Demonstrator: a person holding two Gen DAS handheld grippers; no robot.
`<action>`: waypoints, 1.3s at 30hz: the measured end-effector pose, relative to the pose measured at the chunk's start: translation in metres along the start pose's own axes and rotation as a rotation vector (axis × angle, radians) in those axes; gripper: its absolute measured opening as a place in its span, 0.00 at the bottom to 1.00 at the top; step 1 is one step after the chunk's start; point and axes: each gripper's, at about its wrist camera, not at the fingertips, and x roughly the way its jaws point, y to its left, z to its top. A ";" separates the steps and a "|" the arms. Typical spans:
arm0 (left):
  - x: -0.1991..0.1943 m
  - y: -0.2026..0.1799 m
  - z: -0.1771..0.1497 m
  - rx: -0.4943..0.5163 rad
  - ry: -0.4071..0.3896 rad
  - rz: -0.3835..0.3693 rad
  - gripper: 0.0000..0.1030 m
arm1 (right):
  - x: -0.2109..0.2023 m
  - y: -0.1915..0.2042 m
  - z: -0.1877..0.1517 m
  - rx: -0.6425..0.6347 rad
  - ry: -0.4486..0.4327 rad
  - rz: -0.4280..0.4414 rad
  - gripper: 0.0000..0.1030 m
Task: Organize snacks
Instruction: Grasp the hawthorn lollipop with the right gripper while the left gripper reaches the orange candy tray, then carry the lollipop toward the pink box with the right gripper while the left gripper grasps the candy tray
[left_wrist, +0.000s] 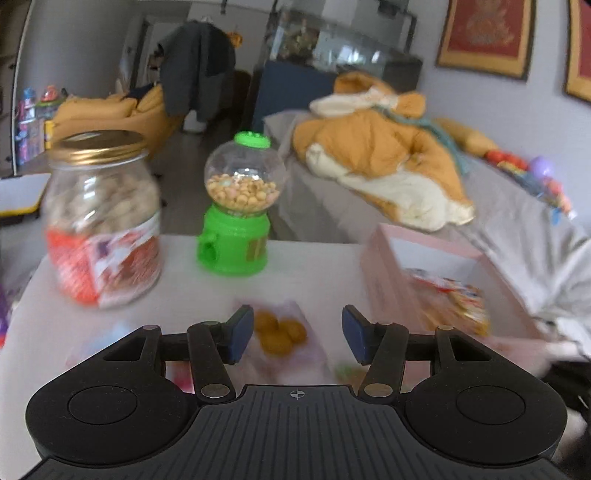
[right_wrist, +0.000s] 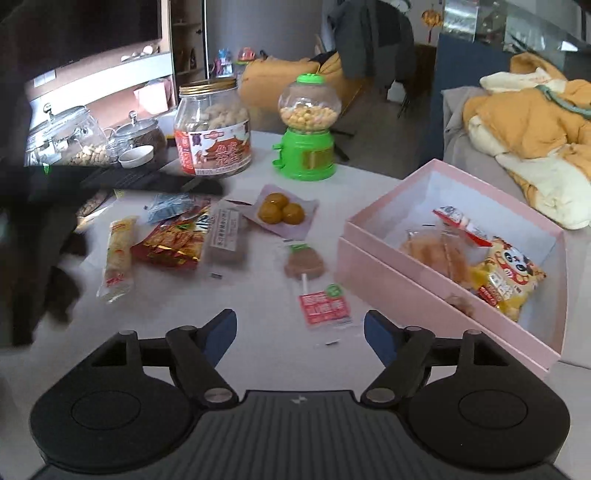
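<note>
A pink box (right_wrist: 388, 291) stands at the right of the white table and holds several snack packs, among them a panda-print bag (right_wrist: 508, 280). Loose snacks lie on the table: a pack of three brown balls (right_wrist: 281, 211), a lollipop pack (right_wrist: 314, 284), a red bag (right_wrist: 173, 242), a long yellow pack (right_wrist: 117, 256). My right gripper (right_wrist: 300, 336) is open and empty, just short of the lollipop. My left gripper (left_wrist: 297, 336) is open and empty, low over the brown-ball pack (left_wrist: 281, 332); the pink box (left_wrist: 384, 269) is to its right.
A peanut jar (right_wrist: 213, 127) and a green candy dispenser (right_wrist: 308, 129) stand at the table's far side; they also show in the left wrist view, jar (left_wrist: 105, 218) and dispenser (left_wrist: 240, 206). Glass jars (right_wrist: 81, 136) sit far left. A grey sofa with a yellow quilt (left_wrist: 391, 162) lies beyond the box.
</note>
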 end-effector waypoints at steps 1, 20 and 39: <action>0.015 0.000 0.006 0.011 0.018 0.022 0.56 | 0.003 -0.001 0.000 -0.002 -0.001 -0.004 0.75; 0.016 0.004 -0.039 0.206 0.260 -0.149 0.38 | 0.076 -0.002 0.014 -0.057 0.070 0.053 0.76; -0.094 -0.077 -0.110 0.277 0.172 -0.089 0.41 | -0.010 -0.045 -0.058 0.113 0.075 -0.070 0.63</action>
